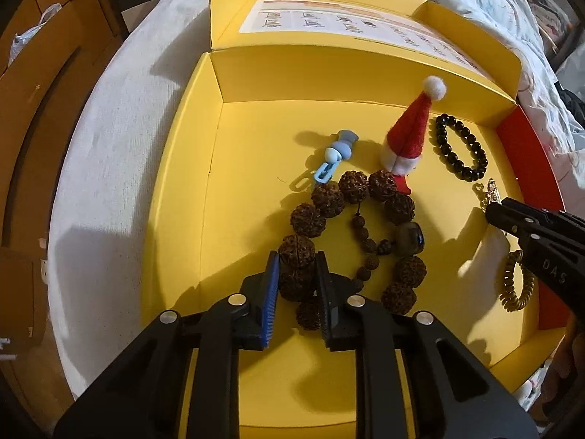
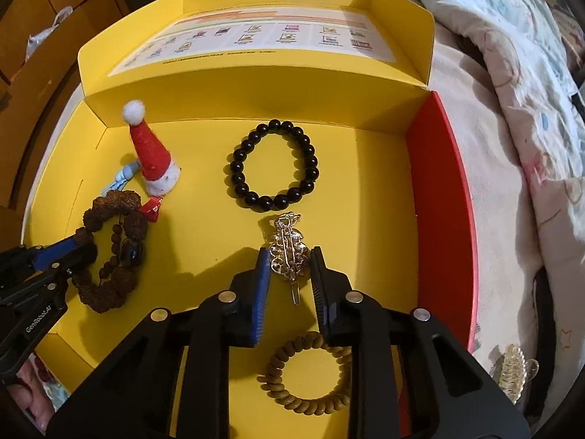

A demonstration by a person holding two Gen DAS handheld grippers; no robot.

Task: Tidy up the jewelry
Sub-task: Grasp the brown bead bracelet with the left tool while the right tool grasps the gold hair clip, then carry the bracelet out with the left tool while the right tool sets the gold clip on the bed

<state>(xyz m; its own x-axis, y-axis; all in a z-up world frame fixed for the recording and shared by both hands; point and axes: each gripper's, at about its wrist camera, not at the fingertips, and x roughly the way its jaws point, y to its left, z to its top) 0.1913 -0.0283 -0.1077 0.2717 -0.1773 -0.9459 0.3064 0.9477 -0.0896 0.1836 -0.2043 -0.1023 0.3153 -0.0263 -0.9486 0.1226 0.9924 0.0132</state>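
Note:
An open yellow box [image 1: 252,153] lies on a bed with jewelry on its floor. My left gripper [image 1: 297,269] points steeply down and is shut on a large bead of the brown knobbly bead bracelet [image 1: 365,183], which rests on the box floor. My right gripper [image 2: 289,261] is shut on the gold filigree hair clip [image 2: 289,241], its pads touching both sides. In the left wrist view the right gripper's tip [image 1: 512,219] shows at the right edge. The left gripper [image 2: 78,248] shows at the left of the right wrist view.
Also in the box are a black bead bracelet [image 2: 274,162], a small red Santa hat [image 2: 153,153], a blue figure clip [image 1: 338,153] and a tan coil hair tie [image 2: 303,373]. The box's right wall [image 2: 438,201] is red. A clear claw clip [image 2: 512,369] lies on the quilt.

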